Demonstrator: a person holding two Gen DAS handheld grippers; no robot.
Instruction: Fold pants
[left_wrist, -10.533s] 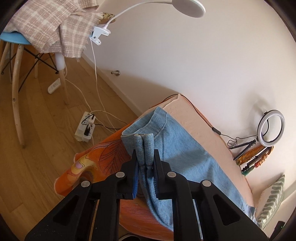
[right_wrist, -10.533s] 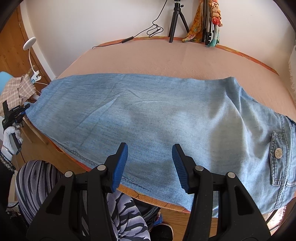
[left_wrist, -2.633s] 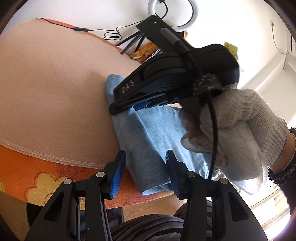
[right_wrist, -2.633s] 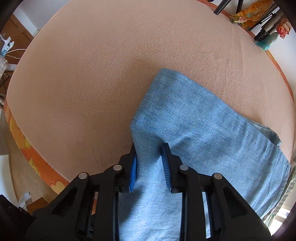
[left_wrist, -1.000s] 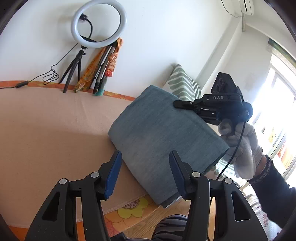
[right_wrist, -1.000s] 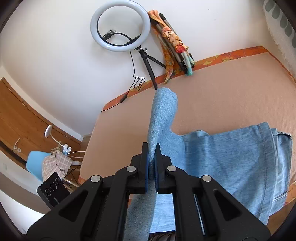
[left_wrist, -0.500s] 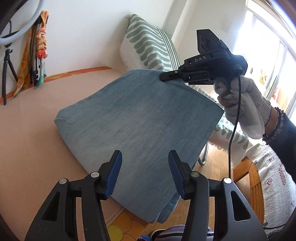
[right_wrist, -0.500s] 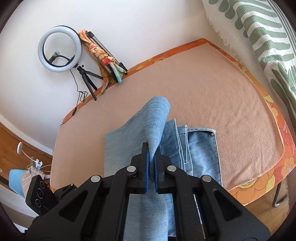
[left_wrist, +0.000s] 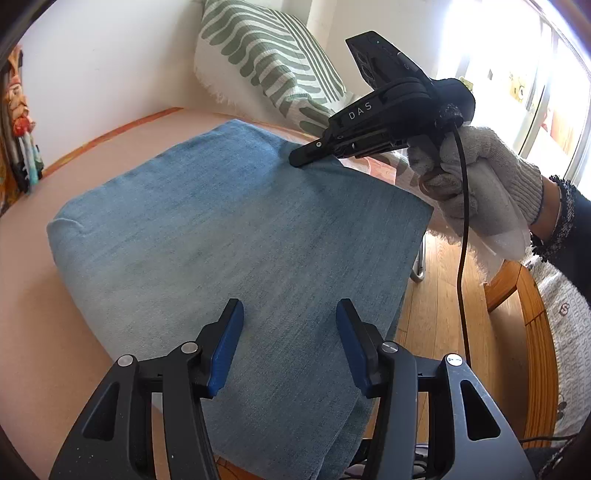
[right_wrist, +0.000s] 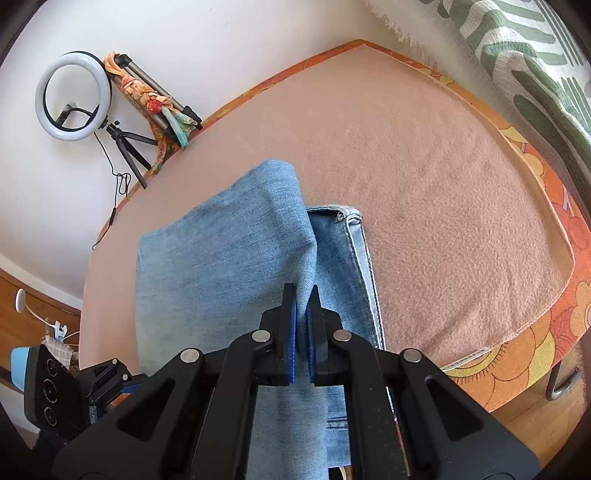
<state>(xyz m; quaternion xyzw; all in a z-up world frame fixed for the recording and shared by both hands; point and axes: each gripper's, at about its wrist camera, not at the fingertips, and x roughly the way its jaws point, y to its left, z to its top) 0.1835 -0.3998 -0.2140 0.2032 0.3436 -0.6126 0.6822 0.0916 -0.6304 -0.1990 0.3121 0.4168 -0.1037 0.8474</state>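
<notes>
Through the left wrist camera, the left gripper (left_wrist: 289, 341) hangs with its blue-padded jaws spread wide and nothing between them, hovering just above the near part of the jeans (left_wrist: 236, 236), which lie as a thick blue bundle on the peach blanket (left_wrist: 33, 332) with their near end spilling over the bed edge. Beyond them the right gripper (left_wrist: 295, 160), in a white knit-gloved hand (left_wrist: 476, 184), has its tip down on the far edge of the denim, just in front of the green-striped pillow (left_wrist: 266, 55). Over to the right wrist camera: here the right gripper (right_wrist: 301, 295) has its pads squeezed almost together on a raised fold of the jeans (right_wrist: 221, 258), so that flap stands up above the layer beneath, where a stitched hem (right_wrist: 364, 258) shows flat on the blanket (right_wrist: 424, 184). The ring light (right_wrist: 74, 96) on its small tripod stands against the wall at the far side of the bed, well apart from the work. Now the risk, as I read it: the flap is held at one pinch only, with the free gripper touching nothing, so if it is laid down from here the loose side may sag, drag or land crooked and leave the edges misaligned. And with that near end already overhanging, a tug toward the edge could slide the whole stack off the bed.
</notes>
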